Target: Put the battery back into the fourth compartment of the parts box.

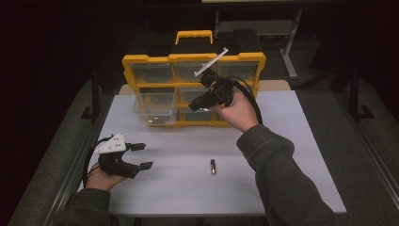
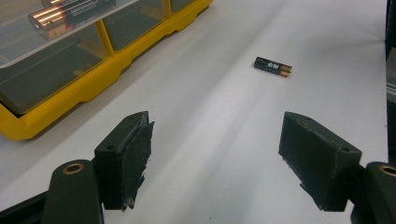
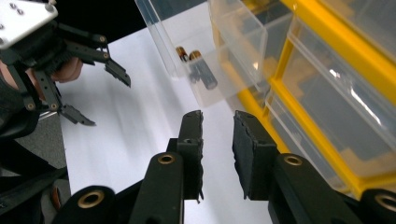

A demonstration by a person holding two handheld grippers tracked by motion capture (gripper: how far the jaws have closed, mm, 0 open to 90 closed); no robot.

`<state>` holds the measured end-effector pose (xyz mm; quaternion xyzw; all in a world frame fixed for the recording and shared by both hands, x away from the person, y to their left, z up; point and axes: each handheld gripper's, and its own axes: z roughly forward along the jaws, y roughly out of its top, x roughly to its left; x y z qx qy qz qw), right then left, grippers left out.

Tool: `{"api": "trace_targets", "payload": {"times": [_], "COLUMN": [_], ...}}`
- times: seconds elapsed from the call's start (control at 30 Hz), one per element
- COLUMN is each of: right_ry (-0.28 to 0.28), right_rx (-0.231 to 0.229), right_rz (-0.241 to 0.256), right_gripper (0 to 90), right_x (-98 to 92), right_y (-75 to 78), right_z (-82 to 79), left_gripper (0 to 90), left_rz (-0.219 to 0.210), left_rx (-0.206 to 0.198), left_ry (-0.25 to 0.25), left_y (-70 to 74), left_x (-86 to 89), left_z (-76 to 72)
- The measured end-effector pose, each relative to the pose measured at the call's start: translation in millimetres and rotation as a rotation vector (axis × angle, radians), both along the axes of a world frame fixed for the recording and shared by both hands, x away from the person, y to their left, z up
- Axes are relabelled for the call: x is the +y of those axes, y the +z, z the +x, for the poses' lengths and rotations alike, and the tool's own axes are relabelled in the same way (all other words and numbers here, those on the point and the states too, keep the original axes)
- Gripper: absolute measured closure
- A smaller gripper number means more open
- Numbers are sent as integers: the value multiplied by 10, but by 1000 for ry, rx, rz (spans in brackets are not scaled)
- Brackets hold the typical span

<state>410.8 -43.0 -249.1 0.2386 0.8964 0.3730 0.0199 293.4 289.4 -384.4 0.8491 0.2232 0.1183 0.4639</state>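
**Loose battery on the table, one drawer pulled out**

While the high view looks down on the white table (image 1: 282, 155), a single battery (image 1: 212, 166) lies at lower centre of the frame, apart from everything else. The left gripper (image 1: 139, 156) rests low at lower left, jaws spread wide and empty. The right gripper (image 1: 200, 102) is raised at upper centre, just in front of the yellow organizer (image 1: 193, 60); its jaws are hard to read from here. One clear drawer (image 1: 155, 113) stands pulled out at the cabinet's left side.

Along the left gripper view, both black jaws stand far apart with bare table between them. The battery (image 2: 273, 66) lies in the upper right of the frame, well ahead.

From the right gripper view, the jaws sit close together with a narrow gap and nothing between them. The open drawer (image 3: 205, 51) in the upper middle holds two batteries (image 3: 198, 67).

The loose battery is likely light, rigid and smooth, and being round it may roll; pinching across the middle of its barrel looks safest.
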Motion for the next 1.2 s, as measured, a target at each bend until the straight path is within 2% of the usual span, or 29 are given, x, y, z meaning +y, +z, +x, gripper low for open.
{"api": "trace_targets", "payload": {"times": [0.53,0.83,0.97,1.03,1.1,1.2], "right_ry": [-42,-58,-71,-65,-80,-84], "right_rx": [35,53,74,61,83,87], "right_rz": [-7,-7,-6,-16,-8,-10], "right_gripper": [671,651,630,623,617,609], "right_x": [-225,-276,-314,-334,-341,-360], "right_y": [-282,-398,-500,-544,-571,-620], "right_z": [-124,-187,-225,-222,-241,-253], "left_gripper": [248,248,248,248,248,248], "left_rz": [-5,-1,-5,-2,2,1], "left_rx": [7,4,5,5,6,7], "left_ry": [5,2,4,4,2,2], "left_y": [-2,1,0,0,3,2], "left_x": [-3,-6,-6,-5,-5,-7], "left_z": [-5,-5,-6,-5,-5,-5]}}
